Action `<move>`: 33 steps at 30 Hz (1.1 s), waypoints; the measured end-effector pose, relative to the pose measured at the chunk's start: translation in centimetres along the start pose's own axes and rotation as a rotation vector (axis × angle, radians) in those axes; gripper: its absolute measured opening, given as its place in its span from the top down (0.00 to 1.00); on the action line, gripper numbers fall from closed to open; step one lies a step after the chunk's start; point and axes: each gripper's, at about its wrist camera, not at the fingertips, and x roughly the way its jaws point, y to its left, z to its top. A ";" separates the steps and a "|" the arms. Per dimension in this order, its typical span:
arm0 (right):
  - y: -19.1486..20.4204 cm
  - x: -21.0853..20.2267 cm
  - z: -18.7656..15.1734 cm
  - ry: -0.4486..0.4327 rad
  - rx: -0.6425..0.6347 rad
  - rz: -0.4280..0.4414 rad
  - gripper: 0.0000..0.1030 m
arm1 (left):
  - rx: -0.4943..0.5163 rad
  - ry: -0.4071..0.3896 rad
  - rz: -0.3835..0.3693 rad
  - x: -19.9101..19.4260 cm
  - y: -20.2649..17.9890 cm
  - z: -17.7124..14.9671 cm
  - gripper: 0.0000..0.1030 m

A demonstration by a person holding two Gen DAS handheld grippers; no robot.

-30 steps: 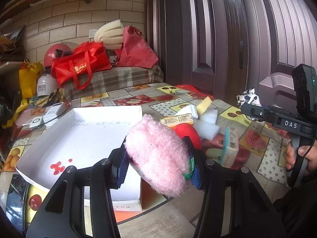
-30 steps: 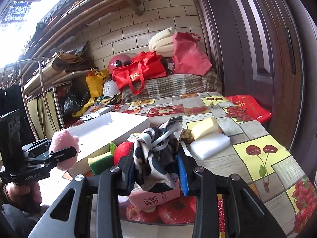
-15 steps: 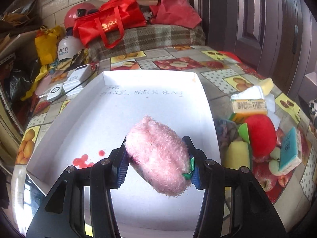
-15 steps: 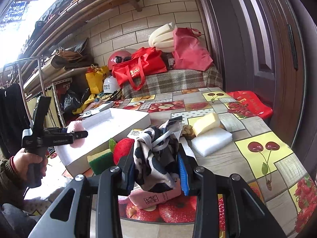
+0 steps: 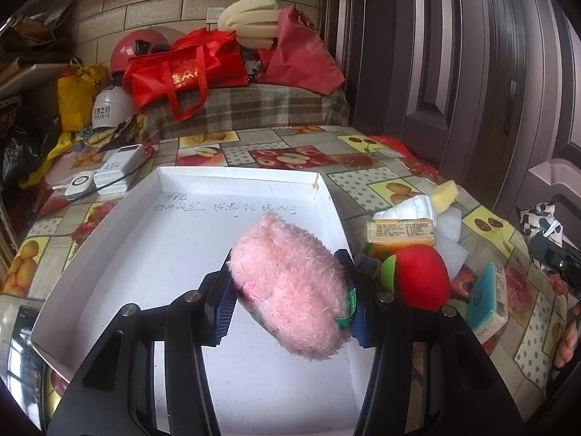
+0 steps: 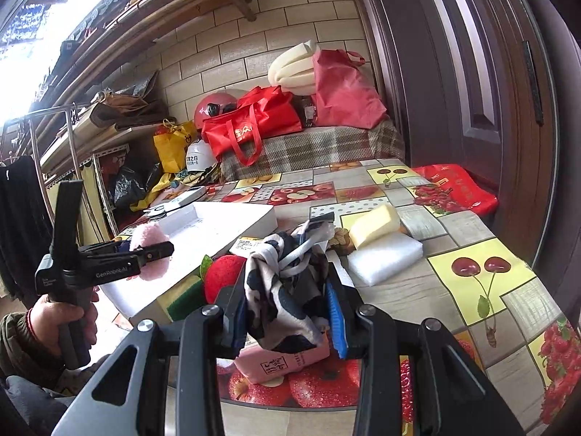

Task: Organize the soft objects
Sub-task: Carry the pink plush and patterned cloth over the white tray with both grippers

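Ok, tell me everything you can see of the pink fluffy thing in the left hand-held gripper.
The pink plush is an oblong, shaggy soft piece, fluffy all over, with a small darker pink patch near one end and a green tag at its side. It lies tilted between the blue pads of the left hand-held gripper, which squeeze its sides. It hangs above the white box, apparently not touching the floor.

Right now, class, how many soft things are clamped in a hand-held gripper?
2. The pink plush is in the left hand-held gripper, above the white box. The cow-print cloth is in the right hand-held gripper, above the table.
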 end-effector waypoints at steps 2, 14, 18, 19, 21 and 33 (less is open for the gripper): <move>0.2 0.0 0.1 -0.010 0.006 0.000 0.64 | -0.005 -0.037 0.025 -0.9 0.7 -0.3 0.51; 4.6 3.4 1.0 -0.016 -0.100 0.052 0.65 | -0.034 -0.084 0.152 -2.3 5.0 -1.5 0.51; 6.3 5.5 1.1 0.015 -0.108 0.092 0.65 | -0.065 -0.093 0.189 -2.5 6.8 -1.6 0.51; 6.7 6.0 1.1 0.024 -0.111 0.105 0.65 | -0.074 -0.095 0.200 -2.5 7.3 -1.6 0.51; 7.5 6.9 1.0 0.039 -0.114 0.129 0.65 | -0.088 -0.095 0.217 -2.4 8.1 -1.5 0.51; 15.1 10.5 0.8 0.029 -0.251 0.217 0.63 | -0.112 -0.038 0.258 0.7 9.4 -0.2 0.47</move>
